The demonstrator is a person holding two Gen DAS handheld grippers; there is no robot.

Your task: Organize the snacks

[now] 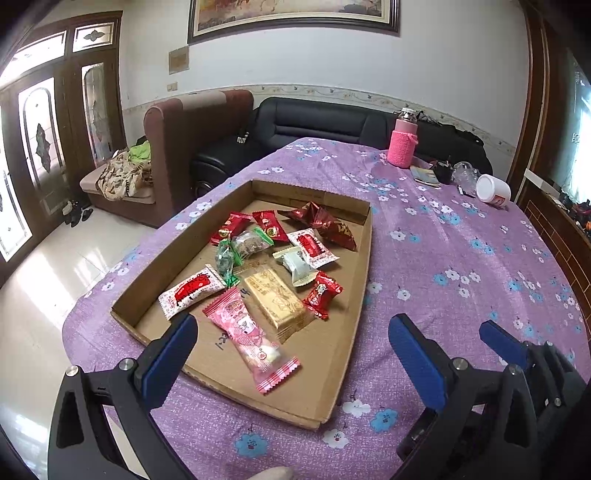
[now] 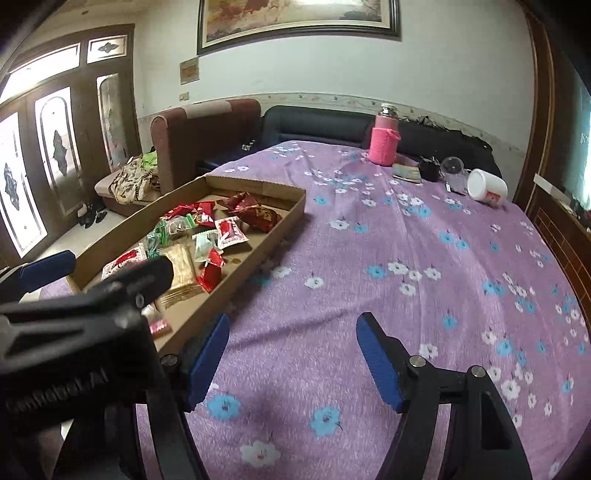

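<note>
We see the left gripper's black body (image 2: 74,317) hiding the pink snack packet (image 2: 157,325) at lower left, while the painting (image 1: 293,16) is cut off by the top edge.

**Right wrist view: gripper over bare cloth, tray to its left**

Right gripper (image 2: 293,354) hangs with jaws spread wide, nothing between them, above the purple flowered tablecloth (image 2: 424,258). Shallow cardboard tray (image 2: 255,254) lies left of it, holding wrapped snacks: gold packet (image 2: 181,267), small red candy (image 2: 211,273), dark red pouch (image 2: 255,212), white-and-red packet (image 2: 229,230). Left gripper (image 2: 66,280) overlaps the tray's near end; its jaw gap is not clear. Far edge: pink-sleeved bottle (image 2: 384,138), tipped white cup (image 2: 487,189).
</note>
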